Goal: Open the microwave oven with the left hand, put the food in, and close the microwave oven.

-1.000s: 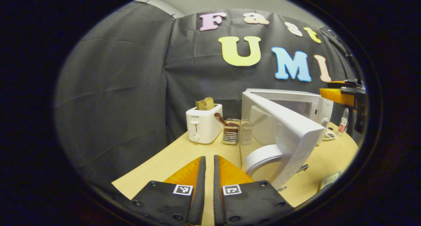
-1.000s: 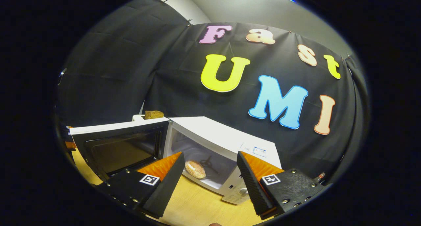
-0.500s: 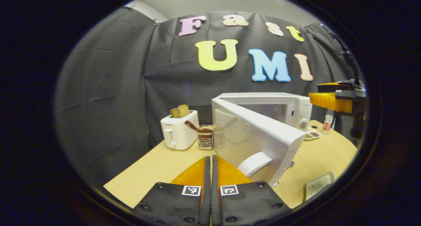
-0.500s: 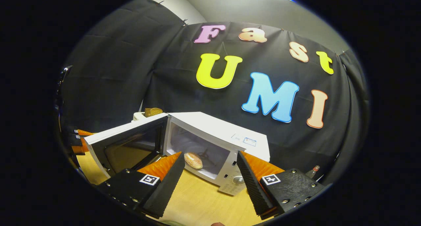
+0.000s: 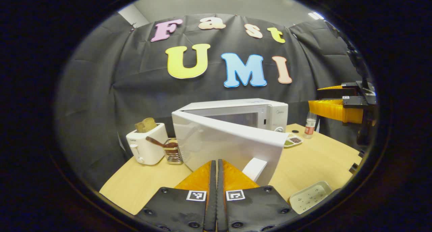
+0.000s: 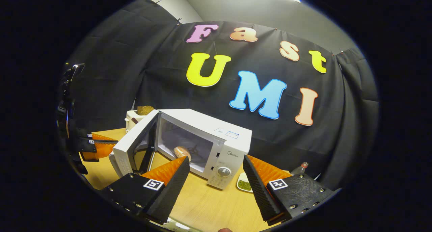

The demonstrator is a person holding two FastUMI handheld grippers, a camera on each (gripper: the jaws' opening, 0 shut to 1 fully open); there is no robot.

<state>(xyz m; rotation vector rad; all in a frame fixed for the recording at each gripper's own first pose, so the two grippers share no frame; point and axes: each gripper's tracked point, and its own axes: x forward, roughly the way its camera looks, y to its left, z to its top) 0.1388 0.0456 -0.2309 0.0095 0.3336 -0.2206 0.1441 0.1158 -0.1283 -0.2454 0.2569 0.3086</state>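
On the pale wooden surface [image 6: 209, 205] stands the white box-shaped microwave oven [image 6: 206, 142], its white door [image 5: 233, 147] swung partly toward the cavity but not yet latched; we judge the opening and loading steps complete and the closing step under way, with the final push remaining. Through the gap in the right gripper view we see the food, a round brown bread roll [image 6: 182, 152], resting inside on the oven floor. Behind the oven, a white toaster [image 5: 145, 147] holds a slice of brown bread, and a small wire basket [image 5: 173, 154] of utensils stands just beside it. The left tongs [image 5: 216, 173] have their fingers pressed together with nothing between them, the tips lying at the outer face of the door beside its white handle [image 5: 255, 168]; whether they touch the door we cannot tell. The right tongs [image 6: 216, 178] are spread wide, hold nothing, and hang above the surface in front of the oven.
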